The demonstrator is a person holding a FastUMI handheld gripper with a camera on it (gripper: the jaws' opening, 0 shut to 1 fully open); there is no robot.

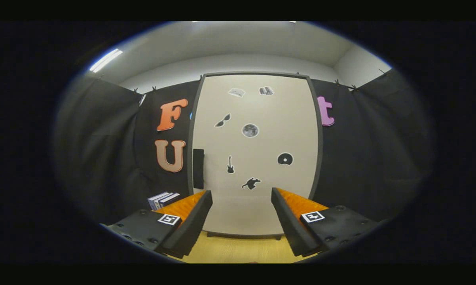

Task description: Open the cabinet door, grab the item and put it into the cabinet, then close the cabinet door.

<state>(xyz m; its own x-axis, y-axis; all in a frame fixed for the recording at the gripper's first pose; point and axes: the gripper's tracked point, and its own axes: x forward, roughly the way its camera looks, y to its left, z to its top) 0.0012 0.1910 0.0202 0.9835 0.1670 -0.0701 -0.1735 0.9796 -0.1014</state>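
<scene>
Pale cabinet door [257,158] stands shut dead ahead at twelve o'clock, dark handle [198,168] on its left edge. Gripper [241,194] hovers spread wide, holding nothing. Stacked books [163,199] sit at ten o'clock, beyond the left finger.

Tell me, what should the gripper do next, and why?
Probably move toward the dark handle on the cabinet door's left edge. The door looks closed, and the gripper has its fingers open, holding nothing, with the handle beyond the left finger.
</scene>
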